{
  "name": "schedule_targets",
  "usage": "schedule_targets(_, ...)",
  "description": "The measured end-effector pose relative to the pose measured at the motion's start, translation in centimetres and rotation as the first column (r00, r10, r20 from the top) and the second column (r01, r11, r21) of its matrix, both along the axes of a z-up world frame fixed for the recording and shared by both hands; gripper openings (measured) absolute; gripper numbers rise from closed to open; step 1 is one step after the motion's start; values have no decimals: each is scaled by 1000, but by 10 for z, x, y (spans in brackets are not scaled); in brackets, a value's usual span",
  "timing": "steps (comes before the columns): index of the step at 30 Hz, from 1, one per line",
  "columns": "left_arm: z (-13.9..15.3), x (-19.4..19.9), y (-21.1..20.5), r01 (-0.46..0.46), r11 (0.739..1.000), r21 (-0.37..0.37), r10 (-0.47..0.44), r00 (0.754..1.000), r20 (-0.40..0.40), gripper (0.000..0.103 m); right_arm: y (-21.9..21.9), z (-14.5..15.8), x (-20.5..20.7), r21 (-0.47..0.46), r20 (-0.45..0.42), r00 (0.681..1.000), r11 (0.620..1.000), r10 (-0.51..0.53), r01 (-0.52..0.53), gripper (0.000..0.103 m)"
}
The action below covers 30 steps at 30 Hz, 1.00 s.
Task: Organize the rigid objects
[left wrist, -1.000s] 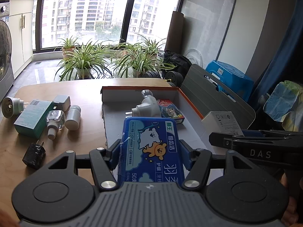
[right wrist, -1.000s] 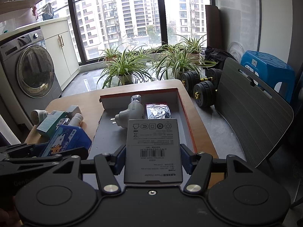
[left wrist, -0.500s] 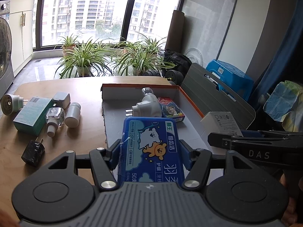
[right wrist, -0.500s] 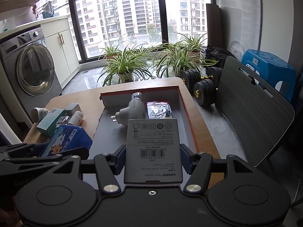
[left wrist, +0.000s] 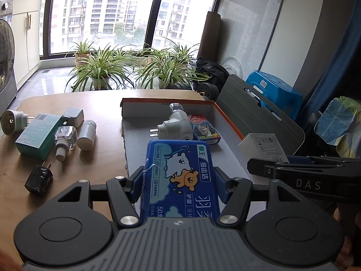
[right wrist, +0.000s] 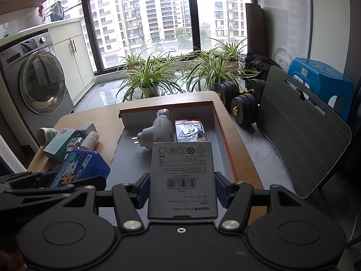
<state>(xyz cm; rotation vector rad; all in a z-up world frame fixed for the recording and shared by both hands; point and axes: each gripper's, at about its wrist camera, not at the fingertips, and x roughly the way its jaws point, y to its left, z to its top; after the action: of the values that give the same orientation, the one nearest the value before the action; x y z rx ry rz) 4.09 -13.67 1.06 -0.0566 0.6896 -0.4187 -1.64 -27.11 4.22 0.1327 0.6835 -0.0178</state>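
The left gripper is clamped on a blue floss-pick box, its blue pads pressing both long sides. The right gripper likewise grips a white power-adapter box by its two sides, barcode face up. Both boxes are held above the near end of the shallow cardboard tray, the floss-pick box toward the tray's left edge and the adapter box toward its right wall.

Inside the tray, toward its far wall, lies a white plug-in vaporizer on its side, prongs pointing left; just beside it on the right lies a small red card box.

Left of the tray, on the wooden table, a cluster of loose items lies: a teal carton, a clear liquid refill bottle touching it, a small white bottle on its side, a grey adapter behind them, a round white plug at the far left, and a black charger plug nearest the camera, apart from the rest.

Right of the tray a dark slatted board leans upright on the floor.
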Motion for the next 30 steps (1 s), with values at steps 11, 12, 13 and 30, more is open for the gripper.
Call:
schedule_targets(11,-2,0,-1,0,1000,-1,0,1000,-5,63,0,-1,1,1,-1,1000,1000,1,-1,71)
schedule_targets(12,-2,0,-1,0,1000,0,0,1000,-5,63,0,-1,1,1,-1,1000,1000,1,-1,71)
schedule_targets(13,-2,0,-1,0,1000,-1,0,1000,-6,63,0,-1,1,0,-2,1000,1000,1,-1,71)
schedule_targets(30,-4,1,0,-1,1000,-2,1,1000,-10,63,0,-3,1,0,-6,1000,1000,4,-4,71)
